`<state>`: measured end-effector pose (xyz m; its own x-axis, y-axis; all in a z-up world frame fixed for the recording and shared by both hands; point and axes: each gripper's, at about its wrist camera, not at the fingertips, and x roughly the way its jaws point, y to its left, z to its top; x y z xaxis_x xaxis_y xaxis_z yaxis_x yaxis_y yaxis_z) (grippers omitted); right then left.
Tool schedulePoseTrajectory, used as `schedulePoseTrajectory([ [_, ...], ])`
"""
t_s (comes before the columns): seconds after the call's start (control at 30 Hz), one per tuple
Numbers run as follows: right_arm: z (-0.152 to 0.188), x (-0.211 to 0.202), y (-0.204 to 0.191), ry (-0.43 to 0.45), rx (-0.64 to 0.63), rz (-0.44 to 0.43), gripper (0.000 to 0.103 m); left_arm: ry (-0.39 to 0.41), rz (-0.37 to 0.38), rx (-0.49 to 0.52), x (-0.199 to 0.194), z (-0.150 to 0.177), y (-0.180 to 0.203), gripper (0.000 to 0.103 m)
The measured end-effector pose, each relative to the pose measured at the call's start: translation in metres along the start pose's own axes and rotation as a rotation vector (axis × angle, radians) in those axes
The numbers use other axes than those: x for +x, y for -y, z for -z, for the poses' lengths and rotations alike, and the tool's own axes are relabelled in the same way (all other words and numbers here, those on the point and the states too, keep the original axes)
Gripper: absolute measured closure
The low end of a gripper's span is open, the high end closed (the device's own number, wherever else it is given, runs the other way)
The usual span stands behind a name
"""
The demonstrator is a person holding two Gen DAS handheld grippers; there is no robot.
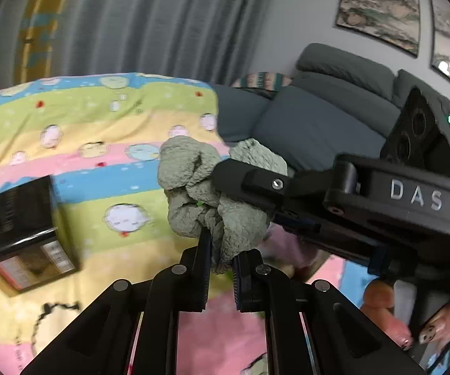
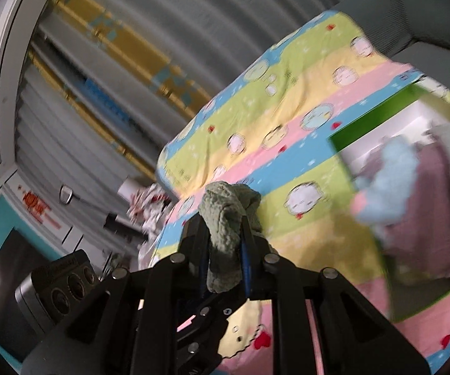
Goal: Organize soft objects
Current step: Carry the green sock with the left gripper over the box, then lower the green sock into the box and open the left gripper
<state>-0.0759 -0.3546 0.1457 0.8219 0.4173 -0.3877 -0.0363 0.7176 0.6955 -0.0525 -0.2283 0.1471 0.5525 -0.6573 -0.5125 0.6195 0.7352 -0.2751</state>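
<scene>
A sage-green fuzzy cloth (image 1: 212,193) hangs bunched in the air above a striped cartoon-print blanket (image 1: 100,131). My left gripper (image 1: 221,250) is shut on its lower part. My right gripper (image 1: 240,175) comes in from the right and grips the same cloth higher up. In the right wrist view the right gripper (image 2: 225,234) is shut on the green cloth (image 2: 228,218). A green-rimmed box (image 2: 365,122) at the right holds a light blue cloth (image 2: 387,181) and a mauve cloth (image 2: 424,212).
A black carton (image 1: 22,231) lies on the blanket at the left, with a dark cord (image 1: 50,312) in front of it. A grey sofa (image 1: 334,109) stands behind. Curtains (image 1: 146,22) hang at the back. The blanket (image 2: 287,109) also shows in the right wrist view.
</scene>
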Motion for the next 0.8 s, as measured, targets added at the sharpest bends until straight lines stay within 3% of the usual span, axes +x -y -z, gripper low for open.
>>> schedulePoseTrajectory([
  [0.33,-0.012,-0.058,0.041,0.197,0.09,0.072,0.086,-0.039,0.181,0.041,0.044,-0.02,0.045,0.094],
  [0.43,-0.013,-0.066,0.051,0.24,0.104,0.137,0.086,-0.059,0.206,0.045,0.056,-0.021,0.052,0.094],
  [0.8,-0.015,-0.059,0.091,0.229,0.171,0.362,0.086,-0.182,0.225,0.009,0.099,-0.01,0.058,0.089],
])
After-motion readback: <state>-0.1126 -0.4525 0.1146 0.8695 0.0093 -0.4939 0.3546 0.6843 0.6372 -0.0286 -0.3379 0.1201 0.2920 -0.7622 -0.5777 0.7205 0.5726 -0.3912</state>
